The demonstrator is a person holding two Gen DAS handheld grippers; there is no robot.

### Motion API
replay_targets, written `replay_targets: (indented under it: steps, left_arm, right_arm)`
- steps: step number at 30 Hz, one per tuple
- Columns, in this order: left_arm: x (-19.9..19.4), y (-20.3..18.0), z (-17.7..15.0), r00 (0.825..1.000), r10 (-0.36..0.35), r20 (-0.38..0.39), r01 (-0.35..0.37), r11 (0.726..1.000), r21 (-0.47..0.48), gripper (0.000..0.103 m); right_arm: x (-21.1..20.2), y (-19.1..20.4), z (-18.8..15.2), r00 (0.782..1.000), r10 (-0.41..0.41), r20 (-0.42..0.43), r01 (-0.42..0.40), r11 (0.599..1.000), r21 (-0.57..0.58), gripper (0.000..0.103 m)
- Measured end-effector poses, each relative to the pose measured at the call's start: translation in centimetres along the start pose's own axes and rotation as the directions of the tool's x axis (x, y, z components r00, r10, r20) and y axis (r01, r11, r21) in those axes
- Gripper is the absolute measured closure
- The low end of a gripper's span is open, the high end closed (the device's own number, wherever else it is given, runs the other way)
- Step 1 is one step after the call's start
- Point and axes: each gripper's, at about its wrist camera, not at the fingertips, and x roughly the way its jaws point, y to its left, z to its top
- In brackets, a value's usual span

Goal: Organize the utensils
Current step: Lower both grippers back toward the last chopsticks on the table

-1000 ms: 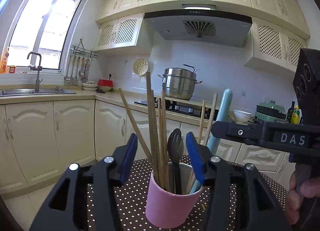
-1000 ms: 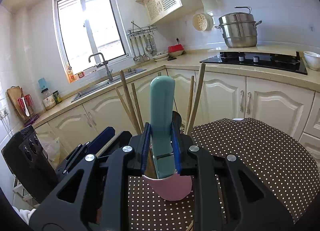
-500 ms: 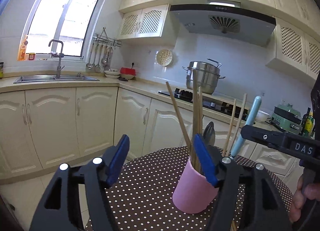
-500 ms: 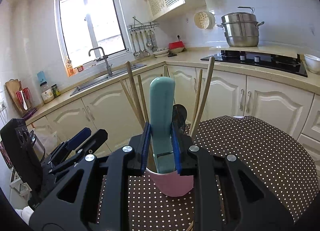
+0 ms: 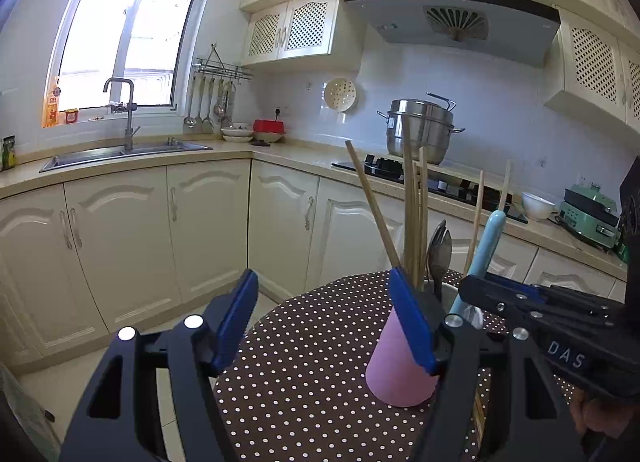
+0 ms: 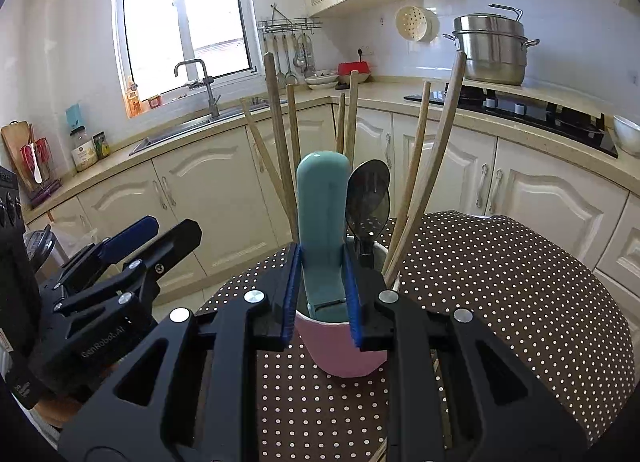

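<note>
While the left wrist view looks across the kitchen, the left gripper (image 5: 326,322) hangs with its blue fingers (image 5: 236,318) spread wide and holding nothing. The pink cup (image 5: 394,370) stands on the dotted tablecloth (image 5: 304,366), partly behind the right-hand finger. Wooden chopsticks (image 5: 412,218), a dark spoon (image 5: 438,246) and a teal handle (image 5: 486,246) stick up from it. The right gripper (image 5: 532,308) reaches in from the right.

Over to the right wrist view: the right gripper (image 6: 320,298) has its fingers narrowed onto the teal handle (image 6: 323,230), which stands upright in the pink cup (image 6: 344,354). The dark spoon (image 6: 368,198) sits just beside it, chopsticks (image 6: 280,142) fanned around. The left gripper (image 6: 132,246) sits off left, open.
</note>
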Motion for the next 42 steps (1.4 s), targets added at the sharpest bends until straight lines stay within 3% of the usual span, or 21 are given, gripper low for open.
replay_targets:
  steps: [13,14,17,36,42]
  left_arm:
    - [-1.7,-0.6,0.3,1.000,-0.002,0.015,0.002,1.000,0.012,0.036]
    - [-1.8,-0.7,0.4,1.000,-0.002,0.017,0.002,1.000,0.012,0.036]
    - [-2.4,-0.9,0.5,1.000,-0.005,0.024,0.004,1.000,0.013,0.036]
    - [-8.8,-3.4,1.5,0.994,-0.022,0.104,0.016,0.998,0.063,0.032]
    - [-9.5,-5.1,0.7,0.996,-0.068,0.054,0.062,0.993,0.104,0.029]
  right_arm:
    - [-0.7,0.0,-0.3,1.000,-0.015,0.006,0.014,0.999,0.036,0.081]
    - [-0.7,0.0,-0.3,1.000,-0.009,0.005,0.009,0.999,0.036,0.079]
    - [-1.5,0.6,-0.2,0.999,-0.014,0.032,0.013,1.000,0.027,0.052]
    - [-9.2,1.8,-0.5,0.987,-0.047,0.151,0.043,0.999,0.029,0.049]
    - [-11.4,0.9,-1.9,0.985,-0.087,0.151,0.081,0.996,0.045,0.048]
